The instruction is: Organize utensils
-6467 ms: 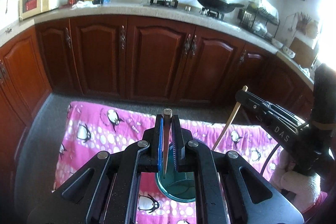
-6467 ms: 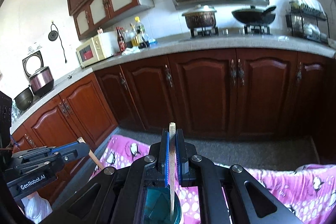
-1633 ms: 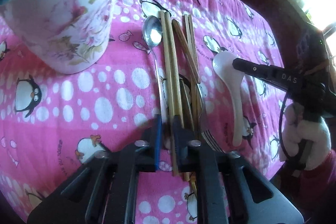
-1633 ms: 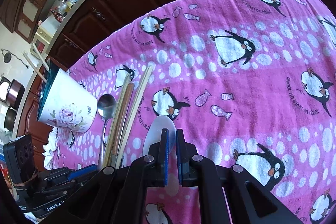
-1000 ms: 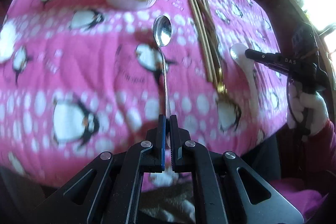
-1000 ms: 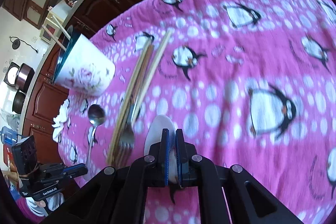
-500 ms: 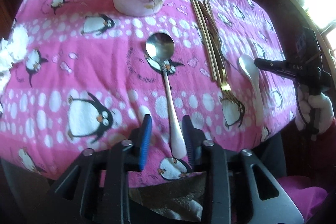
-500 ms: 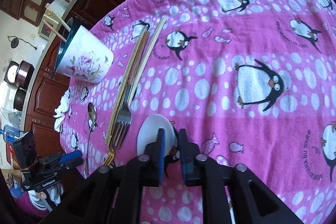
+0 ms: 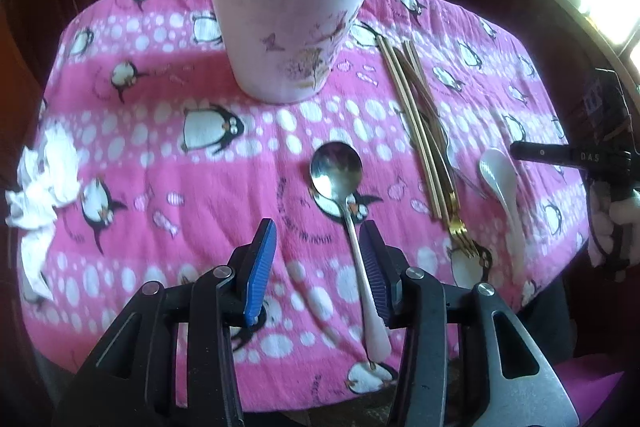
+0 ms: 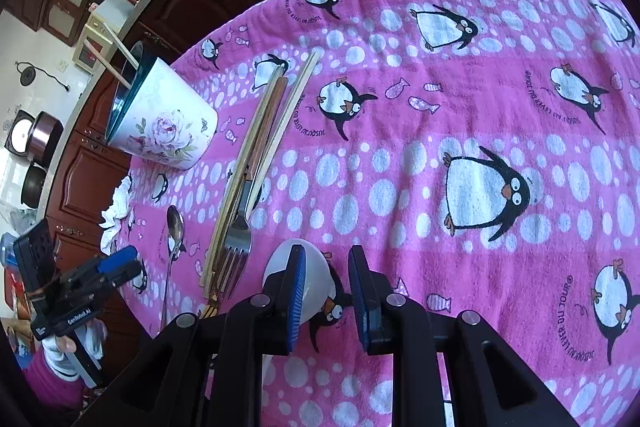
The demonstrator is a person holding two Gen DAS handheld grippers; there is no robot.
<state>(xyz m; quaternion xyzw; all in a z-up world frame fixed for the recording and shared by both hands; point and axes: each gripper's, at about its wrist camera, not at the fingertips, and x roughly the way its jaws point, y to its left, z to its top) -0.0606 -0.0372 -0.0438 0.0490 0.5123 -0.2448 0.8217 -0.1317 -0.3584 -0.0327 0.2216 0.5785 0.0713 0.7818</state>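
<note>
A pink penguin cloth [image 9: 132, 151] covers the table. On it stands a big flowery cup with a teal rim [image 9: 291, 27], with two chopsticks inside. A bunch of wooden chopsticks [image 9: 416, 123] lies beside it, then a long shiny metal spoon [image 9: 348, 211] and a small white spoon [image 10: 312, 287]. The left gripper [image 9: 316, 267] is wide open around the metal spoon's handle. The right gripper [image 10: 326, 291] is wide open over the white spoon. I think each should close gently on its handle, then lift.
</note>
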